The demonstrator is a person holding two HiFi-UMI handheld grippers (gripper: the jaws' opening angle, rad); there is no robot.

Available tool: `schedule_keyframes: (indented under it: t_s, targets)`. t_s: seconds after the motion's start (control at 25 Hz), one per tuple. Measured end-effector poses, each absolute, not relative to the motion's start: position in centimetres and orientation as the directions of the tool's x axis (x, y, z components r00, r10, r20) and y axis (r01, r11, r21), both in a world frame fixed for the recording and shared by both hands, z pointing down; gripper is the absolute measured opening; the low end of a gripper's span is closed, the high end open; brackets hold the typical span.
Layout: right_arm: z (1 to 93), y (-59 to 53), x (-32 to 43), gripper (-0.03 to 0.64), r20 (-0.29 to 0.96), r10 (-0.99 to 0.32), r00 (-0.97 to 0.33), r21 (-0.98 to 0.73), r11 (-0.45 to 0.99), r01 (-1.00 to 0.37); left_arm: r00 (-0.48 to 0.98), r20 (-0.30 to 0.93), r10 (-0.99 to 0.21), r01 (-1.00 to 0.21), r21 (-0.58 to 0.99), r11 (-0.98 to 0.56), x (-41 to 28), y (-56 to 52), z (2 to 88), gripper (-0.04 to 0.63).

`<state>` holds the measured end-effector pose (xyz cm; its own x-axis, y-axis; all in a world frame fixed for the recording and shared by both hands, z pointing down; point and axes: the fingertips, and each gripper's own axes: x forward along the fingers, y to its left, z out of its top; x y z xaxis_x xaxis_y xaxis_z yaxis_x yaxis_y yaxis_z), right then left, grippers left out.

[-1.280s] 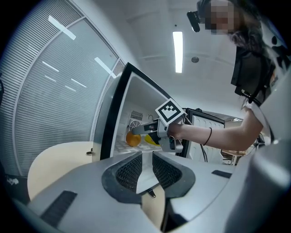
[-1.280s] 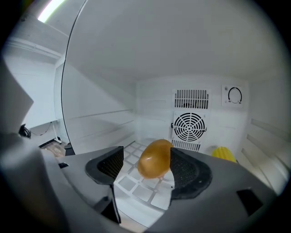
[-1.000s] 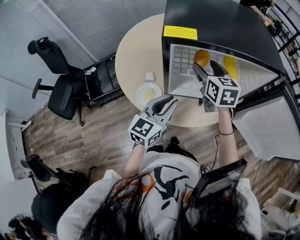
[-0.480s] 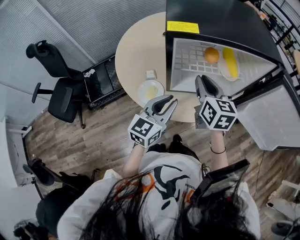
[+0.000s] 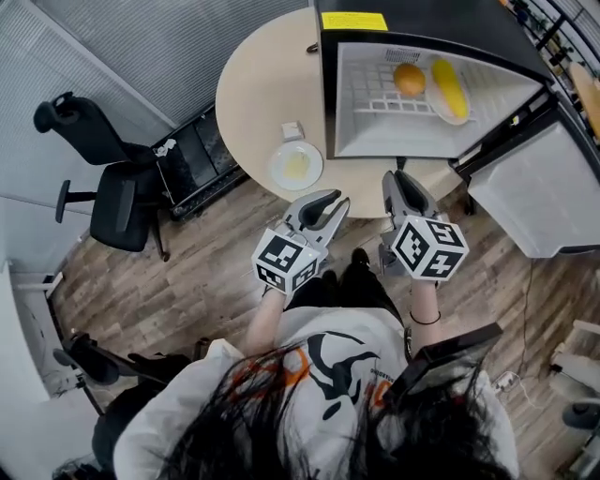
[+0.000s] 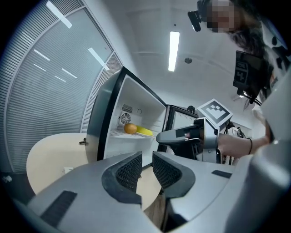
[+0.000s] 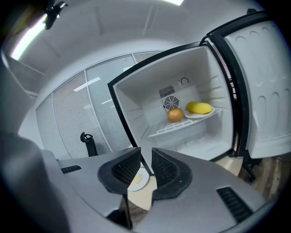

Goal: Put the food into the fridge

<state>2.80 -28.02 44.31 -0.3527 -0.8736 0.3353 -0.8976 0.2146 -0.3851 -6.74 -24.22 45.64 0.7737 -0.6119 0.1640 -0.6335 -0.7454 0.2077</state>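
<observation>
Two grippers nearest, both at the near edge of the table. Left gripper: jaws a narrow slit apart, nothing between. Right gripper: jaws just been closing, down to a similar slit, also empty, aimed at the open fridge.

Next out, on the round table: small plate with a pale yellow bit of food, just ahead of the left gripper. Tiny white box just beyond it.

Farthest: fridge standing on the table, door swung wide to the right. Orange and a long yellow item on its own dish already up on the wire shelf. Probably only the table plate left to load.

Risks, as a guess:
- Reaching for the plate with jaws this narrow, shoving it instead of gripping.
- Pinching only the thin rim, tilting the plate, losing the food.
- Clipping the fridge frame on the way in.
- Nudging the orange with the plate, rolling it off the shelf.
</observation>
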Motion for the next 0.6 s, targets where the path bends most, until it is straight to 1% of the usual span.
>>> schedule_keyframes:
  t_s: [0.28, 0.6]
  targets:
    - [46.7, -23.7, 4.3, 0.081, 0.397, -0.870, -0.294, -0.351, 0.152, -0.924, 0.809, 0.174, -0.561, -0.588, 0.238, -0.773, -4.8, -21.8, 46.9, 0.077]
    - [47.3, -20.3, 5.5, 0.074, 0.408, -0.856, -0.317, -0.363, 0.166, -0.917, 0.810, 0.157, -0.565, -0.587, 0.225, -0.778, -2.6, -19.8, 46.0, 0.077]
